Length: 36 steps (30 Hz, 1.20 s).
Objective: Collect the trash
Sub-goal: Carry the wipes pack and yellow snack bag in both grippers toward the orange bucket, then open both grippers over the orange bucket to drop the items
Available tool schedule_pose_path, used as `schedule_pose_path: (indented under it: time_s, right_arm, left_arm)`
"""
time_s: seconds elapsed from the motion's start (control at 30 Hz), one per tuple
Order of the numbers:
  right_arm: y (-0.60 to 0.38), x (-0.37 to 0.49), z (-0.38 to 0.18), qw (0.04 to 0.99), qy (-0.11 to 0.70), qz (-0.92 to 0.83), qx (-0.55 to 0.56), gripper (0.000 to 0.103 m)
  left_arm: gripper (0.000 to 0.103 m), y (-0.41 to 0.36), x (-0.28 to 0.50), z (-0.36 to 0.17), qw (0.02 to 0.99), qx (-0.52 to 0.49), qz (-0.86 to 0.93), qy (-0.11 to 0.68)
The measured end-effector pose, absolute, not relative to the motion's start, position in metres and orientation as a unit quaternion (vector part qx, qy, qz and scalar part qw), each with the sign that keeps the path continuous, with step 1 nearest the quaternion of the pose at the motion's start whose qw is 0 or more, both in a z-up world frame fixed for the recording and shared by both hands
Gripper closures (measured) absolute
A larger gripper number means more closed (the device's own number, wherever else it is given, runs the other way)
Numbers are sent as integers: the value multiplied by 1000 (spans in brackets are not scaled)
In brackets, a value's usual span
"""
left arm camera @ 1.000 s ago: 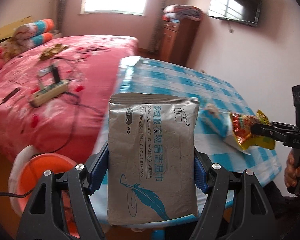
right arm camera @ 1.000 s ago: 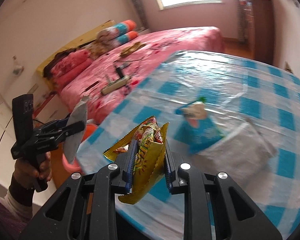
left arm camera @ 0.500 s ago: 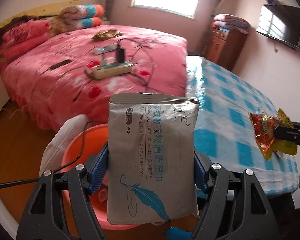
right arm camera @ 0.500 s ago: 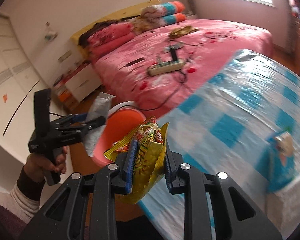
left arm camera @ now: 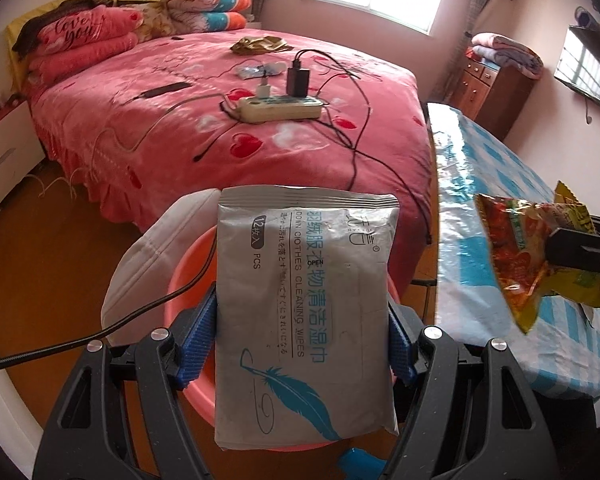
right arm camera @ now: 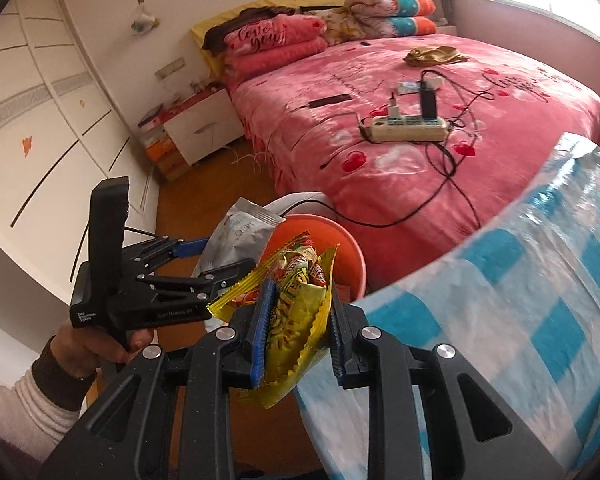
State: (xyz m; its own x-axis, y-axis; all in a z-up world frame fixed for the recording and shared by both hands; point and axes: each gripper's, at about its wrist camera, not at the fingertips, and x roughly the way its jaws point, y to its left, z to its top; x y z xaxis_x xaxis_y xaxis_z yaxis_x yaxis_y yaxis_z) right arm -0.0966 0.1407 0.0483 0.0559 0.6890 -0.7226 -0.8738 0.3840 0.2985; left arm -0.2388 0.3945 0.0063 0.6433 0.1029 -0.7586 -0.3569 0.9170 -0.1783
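Observation:
My left gripper (left arm camera: 302,340) is shut on a grey wet-wipes pack (left arm camera: 306,312) with a blue feather print, its blue pads pressing both side edges. The pack hangs over an orange basin (left arm camera: 188,272) on the floor beside the bed. My right gripper (right arm camera: 298,320) is shut on a crumpled yellow and red snack wrapper (right arm camera: 296,300), held near the table's edge above the same orange basin (right arm camera: 340,240). In the right wrist view the left gripper (right arm camera: 216,264) and its wipes pack (right arm camera: 244,232) sit to the left, just over the basin's near rim. The snack wrapper (left arm camera: 528,248) shows at the right of the left wrist view.
A pink bed (left arm camera: 220,120) with a power strip (left arm camera: 280,108) and cables stands behind the basin. The blue-checked table (right arm camera: 540,300) is on the right. A white bag or cloth (left arm camera: 148,256) lies beside the basin. White wardrobe doors (right arm camera: 40,120) and a nightstand (right arm camera: 196,128) stand at left.
Both grippers have swung left from the table toward the bed side and lowered. The orange basin now lies under the wipes pack and the wrapper. Both grips are unchanged.

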Motion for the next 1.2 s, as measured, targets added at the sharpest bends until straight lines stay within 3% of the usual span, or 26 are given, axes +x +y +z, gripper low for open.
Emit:
schedule_pose_path:
  time_s: [0.17,0.23,0.3,0.43,0.6,1.2]
  right_arm:
    - [167,-96,39,712,426,546,-113,71]
    - [173,-91,32,713,433,542,-102,51]
    - [172,-83,28,718,444,529,-83,37]
    - [156,-69,25,733,456,502,-55,21]
    - [129,-62,33,762,443,471,-35,14]
    - [32,-68,37,819,371,437,19,7]
  left_arm:
    - [27,403,-240,-3,887,-165,149,405]
    - [22,407,-238,-7,882,-164,163,412]
    - [21,410,-238,-10,878,-156,180,415]
    - [19,416,-241,-12,877,-158,195,410]
    - [16,414,-240,-9,884,-164,192,393]
    - [15,351,-225,30,931,-127,123,320]
